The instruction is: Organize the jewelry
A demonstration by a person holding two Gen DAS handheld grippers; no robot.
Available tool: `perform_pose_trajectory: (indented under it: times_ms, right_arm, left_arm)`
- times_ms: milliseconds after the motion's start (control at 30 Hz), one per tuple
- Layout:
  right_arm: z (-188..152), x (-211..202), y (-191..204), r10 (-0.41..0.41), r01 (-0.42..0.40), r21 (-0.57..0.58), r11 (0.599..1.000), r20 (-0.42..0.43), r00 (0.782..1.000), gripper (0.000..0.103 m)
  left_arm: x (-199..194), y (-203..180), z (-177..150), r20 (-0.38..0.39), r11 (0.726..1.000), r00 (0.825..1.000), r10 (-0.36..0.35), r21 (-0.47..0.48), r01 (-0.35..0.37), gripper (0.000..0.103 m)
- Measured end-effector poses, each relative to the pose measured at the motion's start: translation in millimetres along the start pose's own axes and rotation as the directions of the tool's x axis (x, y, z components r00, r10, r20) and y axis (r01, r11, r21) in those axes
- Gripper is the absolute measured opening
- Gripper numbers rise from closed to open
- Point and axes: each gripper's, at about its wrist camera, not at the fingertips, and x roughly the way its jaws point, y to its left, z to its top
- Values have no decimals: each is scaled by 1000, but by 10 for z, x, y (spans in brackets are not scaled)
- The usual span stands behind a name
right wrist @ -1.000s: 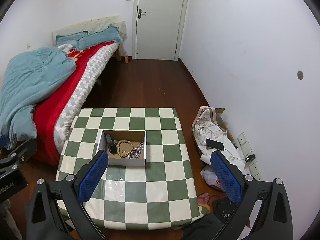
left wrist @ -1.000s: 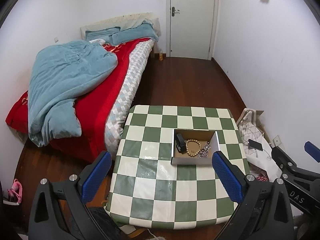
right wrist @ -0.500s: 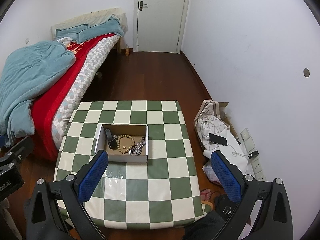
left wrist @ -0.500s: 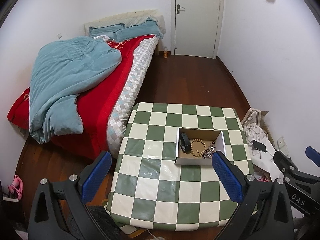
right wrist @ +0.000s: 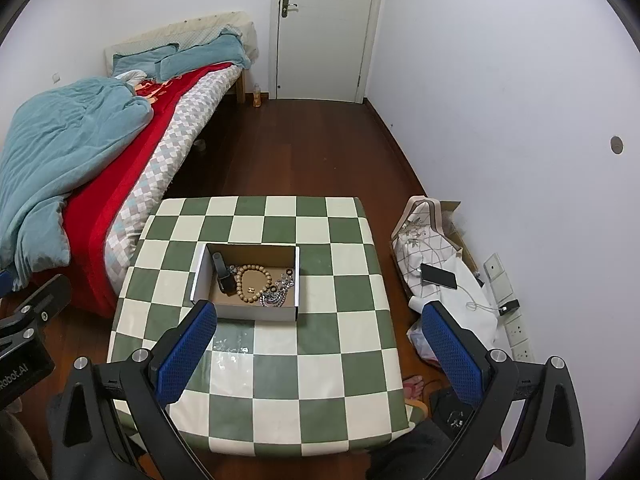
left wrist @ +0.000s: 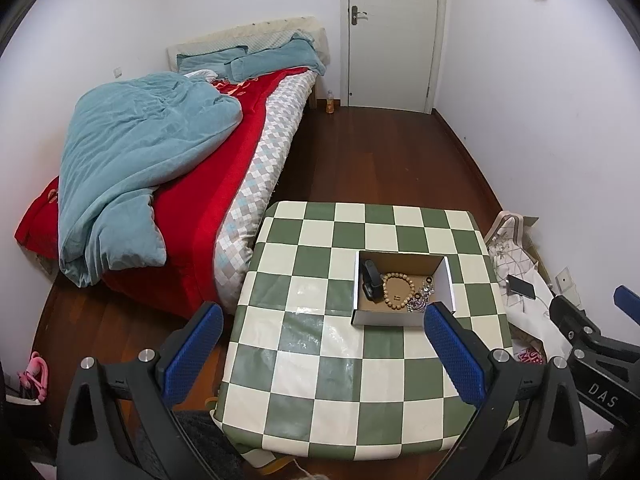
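- Bedroom with a dark wood floor, a bed (left wrist: 168, 184) along the left wall and a closed door (right wrist: 324, 28) at the far end; a low table (left wrist: 320, 364) in green and cream checks stands in front.
- On the table sits an open cardboard box (right wrist: 248, 312), nearer the far half and slightly left of centre in the right view.
- Inside the box lie a bead bracelet (right wrist: 254, 282), a dark watch (right wrist: 224, 276) along its left side, and a tangle of silvery chain (right wrist: 280, 294) to the right; all are loose and close together, so sorting has probably not begun.
- Left gripper (left wrist: 320, 344) is spread wide and holds nothing, high above the table's near edge.
- Right gripper (right wrist: 320, 344) is likewise wide apart and empty, well above the table.
- Both seem held back and high to take in the whole box before reaching.
- A phone (right wrist: 438, 275) rests on bags by the right wall.
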Motion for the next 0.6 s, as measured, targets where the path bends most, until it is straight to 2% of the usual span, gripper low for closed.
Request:
perform_pose_trajectory:
  times_ms: [600]
  right_arm:
    - [3, 0, 29, 5, -5, -6, 1000, -8, 1000, 103]
  left_arm:
    - [21, 20, -37, 8, 1000, 1000, 10, 6, -10, 103]
